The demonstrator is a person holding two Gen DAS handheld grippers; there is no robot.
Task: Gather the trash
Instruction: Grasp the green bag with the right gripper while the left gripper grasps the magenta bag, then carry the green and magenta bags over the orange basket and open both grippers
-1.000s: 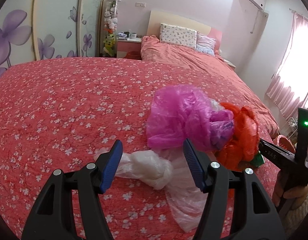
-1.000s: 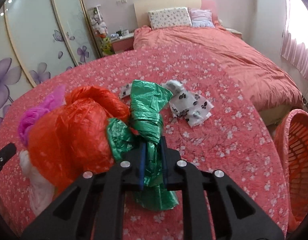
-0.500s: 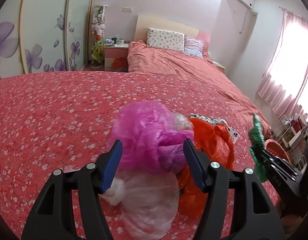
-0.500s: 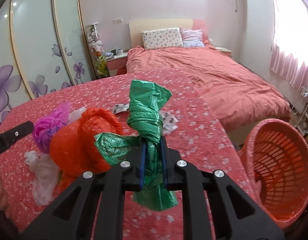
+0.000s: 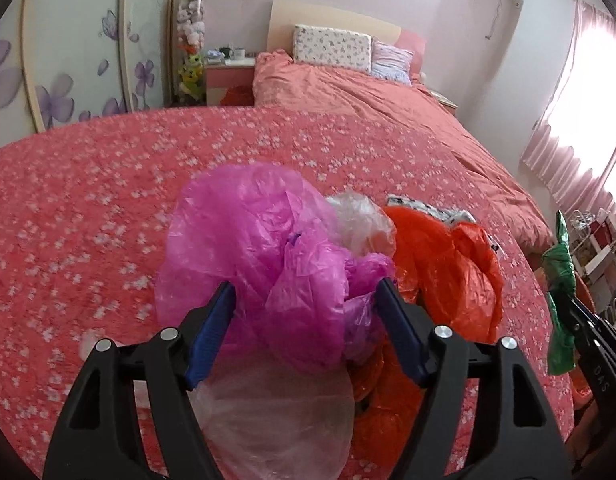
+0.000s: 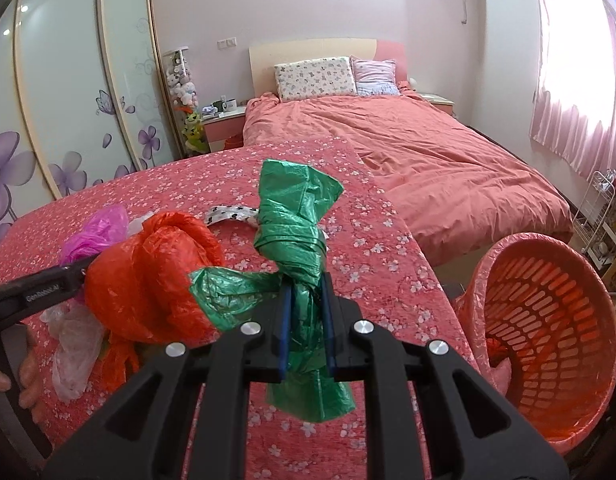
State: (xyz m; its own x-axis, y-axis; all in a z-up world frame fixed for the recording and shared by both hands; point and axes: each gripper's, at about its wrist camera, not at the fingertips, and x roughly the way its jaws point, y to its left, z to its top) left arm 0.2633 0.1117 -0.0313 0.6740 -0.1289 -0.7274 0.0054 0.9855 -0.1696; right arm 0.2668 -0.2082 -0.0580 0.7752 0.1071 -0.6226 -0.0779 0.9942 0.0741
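**Soft bags, one claw full, one reaching**

The right claw (image 6: 304, 326) is clamped narrow on the knotted neck of the green bag (image 6: 296, 236), held clear of the flowered surface (image 6: 367, 248) with the orange basket (image 6: 547, 320) just beside it. The left claw (image 5: 304, 332), whose jaws have just been opening, stands wide around the pink bag (image 5: 260, 248), pads not yet pressing. These bags look light, crumpled and slippery; a bunched fold or knot seems the safest hold. The orange bag (image 5: 447, 264) and clear bag (image 5: 276, 420) lie touching it.
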